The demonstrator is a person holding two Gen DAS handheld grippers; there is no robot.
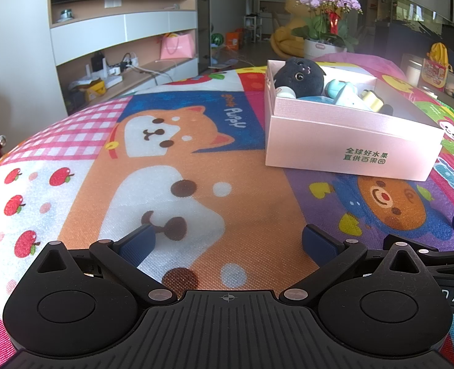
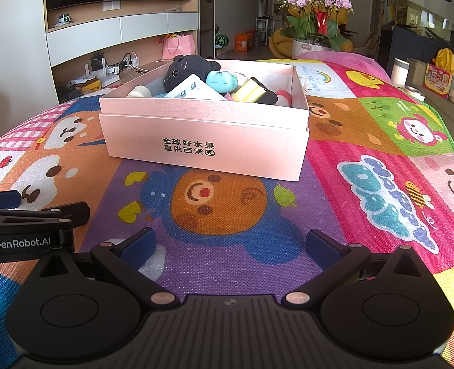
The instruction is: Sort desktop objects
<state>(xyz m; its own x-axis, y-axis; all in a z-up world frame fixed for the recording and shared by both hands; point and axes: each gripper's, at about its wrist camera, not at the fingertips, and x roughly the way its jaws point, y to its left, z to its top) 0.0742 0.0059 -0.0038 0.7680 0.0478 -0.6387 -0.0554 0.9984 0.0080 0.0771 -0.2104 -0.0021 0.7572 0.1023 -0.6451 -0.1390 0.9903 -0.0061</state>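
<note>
A pink cardboard box stands on the cartoon-print mat; it also shows in the left wrist view. Inside lie a black plush toy, a white block, a teal toy, a yellow and black item and other small things. The plush and teal toy show in the left view too. My left gripper is open and empty, low over the mat, left of the box. My right gripper is open and empty, in front of the box.
The left gripper's body shows at the left edge of the right wrist view. A potted orchid stands beyond the mat's far end. A TV wall with shelves is behind. A white cylinder stands off the mat's right edge.
</note>
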